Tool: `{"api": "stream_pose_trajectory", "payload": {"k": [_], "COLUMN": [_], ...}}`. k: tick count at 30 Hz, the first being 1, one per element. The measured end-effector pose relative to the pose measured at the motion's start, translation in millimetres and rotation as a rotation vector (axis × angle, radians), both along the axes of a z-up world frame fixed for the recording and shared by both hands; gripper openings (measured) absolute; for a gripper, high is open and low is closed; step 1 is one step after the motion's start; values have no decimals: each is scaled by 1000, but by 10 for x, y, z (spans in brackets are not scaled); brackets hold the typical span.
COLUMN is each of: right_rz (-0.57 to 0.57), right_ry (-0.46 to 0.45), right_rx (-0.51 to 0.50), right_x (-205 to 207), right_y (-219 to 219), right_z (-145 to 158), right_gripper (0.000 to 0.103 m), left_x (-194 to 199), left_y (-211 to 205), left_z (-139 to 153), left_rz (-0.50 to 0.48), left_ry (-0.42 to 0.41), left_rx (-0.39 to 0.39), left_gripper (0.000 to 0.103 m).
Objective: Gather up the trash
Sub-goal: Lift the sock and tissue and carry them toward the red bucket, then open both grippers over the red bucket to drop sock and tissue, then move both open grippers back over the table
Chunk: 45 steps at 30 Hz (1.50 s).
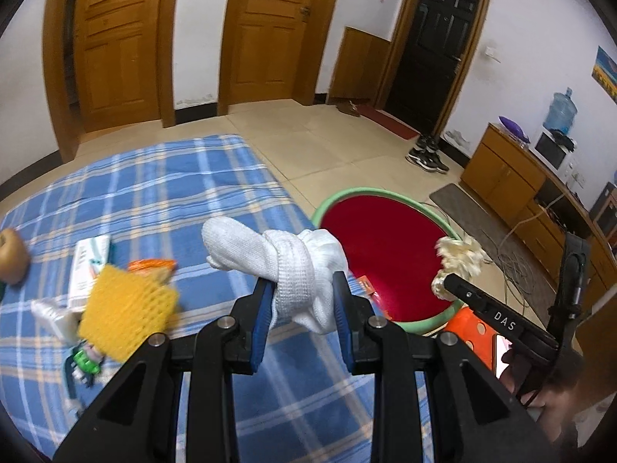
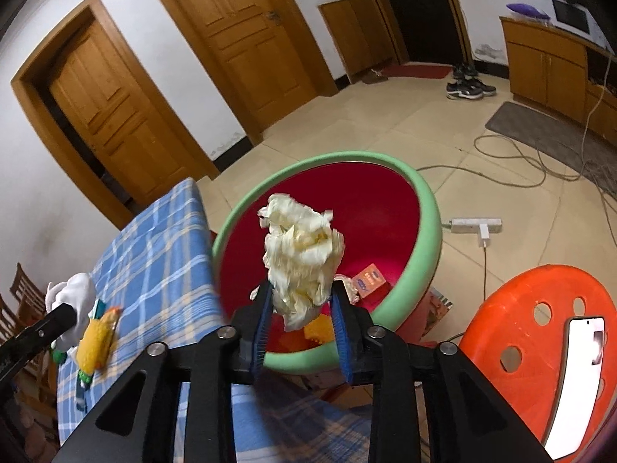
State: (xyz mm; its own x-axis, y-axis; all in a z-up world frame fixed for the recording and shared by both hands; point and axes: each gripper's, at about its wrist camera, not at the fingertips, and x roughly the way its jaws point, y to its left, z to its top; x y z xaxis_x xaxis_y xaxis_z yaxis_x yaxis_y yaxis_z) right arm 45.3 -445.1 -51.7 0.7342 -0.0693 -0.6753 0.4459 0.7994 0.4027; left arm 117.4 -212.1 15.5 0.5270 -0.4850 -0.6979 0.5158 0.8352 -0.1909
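Trash: one knotted white cloth [image 1: 297, 266], one crumpled paper wad [image 2: 302, 258], one basin [image 2: 428, 208]

The walls [image 1: 196, 31] were white, with marks low down near a dark skirting. Two wooden doors [image 1: 270, 34] stood in the far wall, and a dark door [image 1: 435, 50] in a wooden frame was further right. The floor [image 1: 327, 142] had pale beige tiles. A pair of dark shoes [image 1: 426, 154] lay near the dark door, beside a red mat [image 1: 389, 121]. Low wooden cabinets [image 1: 501, 169] lined the right wall, with a water bottle [image 1: 561, 110] on top. A grey mat [image 2: 540, 127] and loose cables [image 2: 540, 166] lay on the floor.
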Motion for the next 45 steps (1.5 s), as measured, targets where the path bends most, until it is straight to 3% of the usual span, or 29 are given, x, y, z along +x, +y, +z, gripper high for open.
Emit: {"api": "stream_pose_trajectory", "payload": {"k": [15, 18, 23, 25, 33, 45], "right_rz": [-48, -67, -78, -71, -30, 61], "right_ry": [15, 15, 24, 29, 10, -24], "right_rx": [21, 23, 25, 15, -11, -17], "right_x": [-73, -93, -97, -69, -8, 33], "right_y": [-252, -280, -282, -270, -154, 235], "right_z": [9, 39, 89, 127, 269, 301], "right_gripper": [33, 39, 43, 43, 47, 63], "left_x": [183, 218, 232, 231, 295, 279], "left_y": [-741, -873, -1023, -1041, -815, -13], "left_z": [-249, -284, -245, -220, -130, -68], "left_rz": [-120, -148, -172, -178, -126, 60], "left_ry": [54, 60, 49, 43, 49, 23], "left_rx": [49, 55, 60, 63, 57, 49], "left_gripper": [30, 30, 55, 58, 58, 63]}}
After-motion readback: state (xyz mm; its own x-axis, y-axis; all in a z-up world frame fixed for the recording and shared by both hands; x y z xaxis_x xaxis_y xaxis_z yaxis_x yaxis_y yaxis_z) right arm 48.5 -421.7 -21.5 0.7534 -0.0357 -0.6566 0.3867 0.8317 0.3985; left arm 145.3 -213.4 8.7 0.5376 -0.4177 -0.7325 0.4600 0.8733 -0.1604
